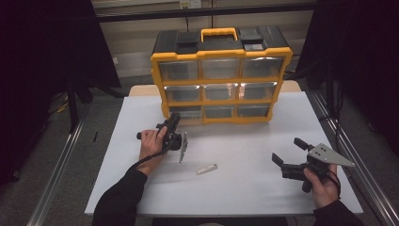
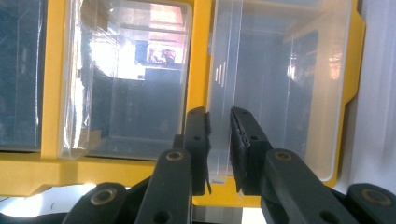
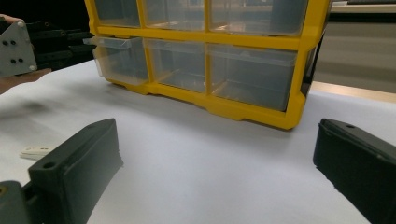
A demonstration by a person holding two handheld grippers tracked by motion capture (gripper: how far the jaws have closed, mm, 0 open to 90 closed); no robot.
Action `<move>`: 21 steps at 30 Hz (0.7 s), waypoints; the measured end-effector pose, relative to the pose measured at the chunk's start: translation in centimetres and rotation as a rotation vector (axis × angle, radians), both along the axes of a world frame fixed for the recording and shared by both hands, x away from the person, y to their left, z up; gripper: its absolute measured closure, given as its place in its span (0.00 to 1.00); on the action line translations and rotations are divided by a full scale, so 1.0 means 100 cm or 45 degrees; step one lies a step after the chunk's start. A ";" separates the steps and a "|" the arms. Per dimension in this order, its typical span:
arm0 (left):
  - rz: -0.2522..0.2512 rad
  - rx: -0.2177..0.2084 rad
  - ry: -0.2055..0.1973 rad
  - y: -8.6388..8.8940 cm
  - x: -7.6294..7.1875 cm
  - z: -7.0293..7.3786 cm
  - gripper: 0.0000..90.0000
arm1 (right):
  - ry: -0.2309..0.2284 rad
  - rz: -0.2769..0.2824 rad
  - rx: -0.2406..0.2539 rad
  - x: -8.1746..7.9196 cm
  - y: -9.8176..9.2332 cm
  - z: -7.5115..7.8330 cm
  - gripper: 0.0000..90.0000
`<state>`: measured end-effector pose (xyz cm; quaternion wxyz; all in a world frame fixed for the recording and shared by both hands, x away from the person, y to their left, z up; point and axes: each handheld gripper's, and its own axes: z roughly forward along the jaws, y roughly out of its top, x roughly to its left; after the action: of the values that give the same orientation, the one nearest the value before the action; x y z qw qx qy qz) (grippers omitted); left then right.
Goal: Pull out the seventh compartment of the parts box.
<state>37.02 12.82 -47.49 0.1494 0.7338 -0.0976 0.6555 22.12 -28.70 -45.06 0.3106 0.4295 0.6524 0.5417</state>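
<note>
- The step in hand looks like opening a drawer: the left gripper point(image 2: 218, 149) has its fingers point(image 2: 196, 140) pinched on the clear front lip of the bottom-left drawer point(image 3: 119, 58) of the yellow organizer point(image 1: 221, 82), which stands at the far middle of the counter point(image 1: 244, 188).
- In the right gripper view that drawer sits slightly proud of the frame, its neighbours flush, so the pull is probably just begun.
- The next move likely calls for a straight draw toward the person, level with the counter, keeping the thin lip squarely between the pads so it does not slip out.
- The right gripper point(image 1: 291, 157) rests low at the near right of the counter, fingers spread wide and empty, well apart from the organizer.
- A small white piece point(image 1: 207, 169) lies on the counter just right of the left forearm, near the pull path.
- Otherwise the counter before the drawer is bare; its near edge is well behind the left hand.
</note>
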 end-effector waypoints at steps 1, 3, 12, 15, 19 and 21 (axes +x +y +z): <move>0.011 -0.001 0.008 0.001 -0.001 0.000 0.87 | 0.004 0.000 0.017 0.000 0.000 0.000 0.00; 0.002 -0.010 -0.008 0.001 -0.002 -0.001 0.87 | 0.006 -0.006 0.019 0.000 0.000 0.000 0.00; -0.009 0.009 -0.016 0.002 -0.011 -0.001 0.87 | -0.001 0.004 0.002 0.000 0.000 0.000 0.01; -0.014 0.012 -0.027 0.004 -0.014 -0.001 0.87 | 0.004 0.009 0.007 0.000 0.000 0.000 0.00; -0.033 0.008 -0.038 0.004 -0.017 -0.002 0.87 | 0.003 0.013 0.000 -0.001 -0.001 0.000 0.00; -0.042 -0.005 -0.042 0.004 -0.017 -0.003 0.87 | 0.003 0.012 0.001 -0.001 0.000 0.000 0.00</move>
<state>35.35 13.24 -47.74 0.1598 0.7208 -0.1108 0.6653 22.04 -28.71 -45.11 0.3071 0.4273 0.6545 0.5430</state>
